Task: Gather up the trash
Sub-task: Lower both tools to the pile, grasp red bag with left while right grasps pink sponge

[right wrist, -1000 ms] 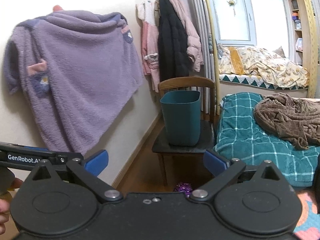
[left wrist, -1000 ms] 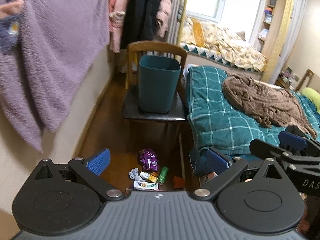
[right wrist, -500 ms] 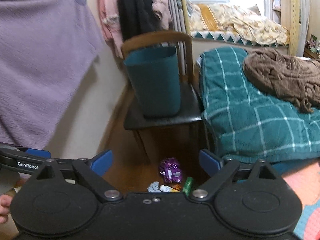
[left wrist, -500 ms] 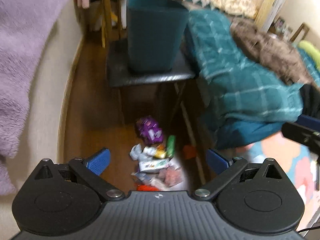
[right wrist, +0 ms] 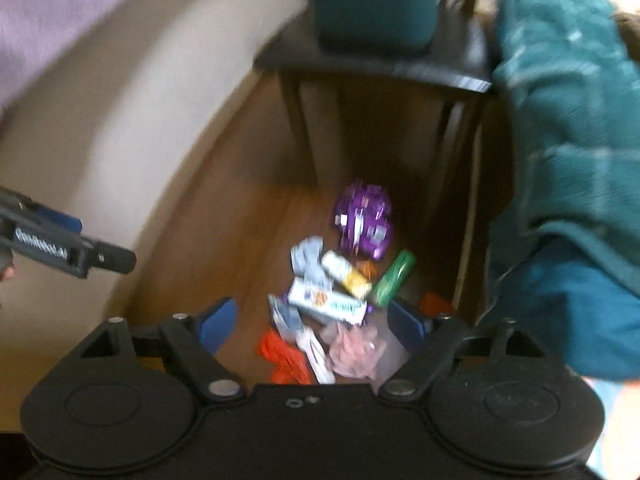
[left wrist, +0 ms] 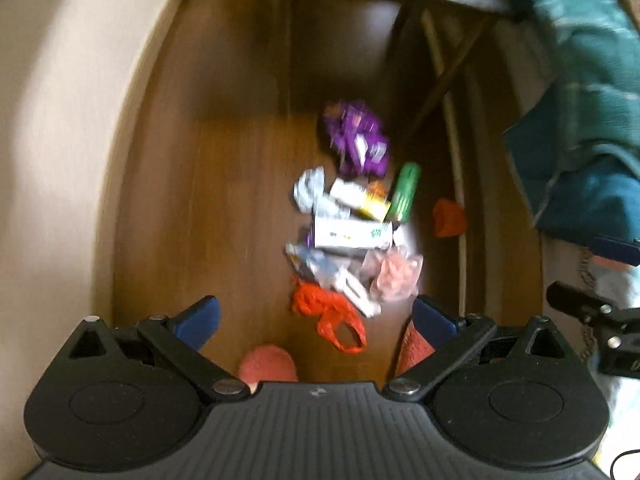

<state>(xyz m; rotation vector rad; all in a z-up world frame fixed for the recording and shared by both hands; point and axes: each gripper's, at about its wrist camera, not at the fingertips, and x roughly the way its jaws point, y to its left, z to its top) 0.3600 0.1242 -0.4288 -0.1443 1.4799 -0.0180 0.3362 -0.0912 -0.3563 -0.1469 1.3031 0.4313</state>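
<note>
While I hold both tools above the floor, the left gripper (left wrist: 314, 314) has its blue fingers (left wrist: 198, 318) spread wide with nothing between them, and the right gripper (right wrist: 310, 322) is just as wide and empty; I judge both are held apart so either can drop over a piece of litter. Nearest my left tool lies an orange-red mesh bag (left wrist: 328, 312), touching a crumpled pink plastic wrapper (left wrist: 394, 274) beside it. Just beyond, a white carton (left wrist: 352, 234) lies across the heap, with a yellow-and-white packet (left wrist: 360, 200) and a green tube (left wrist: 404, 194) against its far side. Farthest in the pile is a crumpled purple wrapper (left wrist: 358, 142); a small orange scrap (left wrist: 449, 218) lies apart, near the bed's base. All of it lies on the wooden floor (left wrist: 224, 184) between wall and bed, in front of a dark chair (right wrist: 384, 66). On that seat stands a teal bin (right wrist: 372, 4), raised, I judge, within easy reach for dropping. Nothing is collected yet. Motion blur hides every label.
</note>
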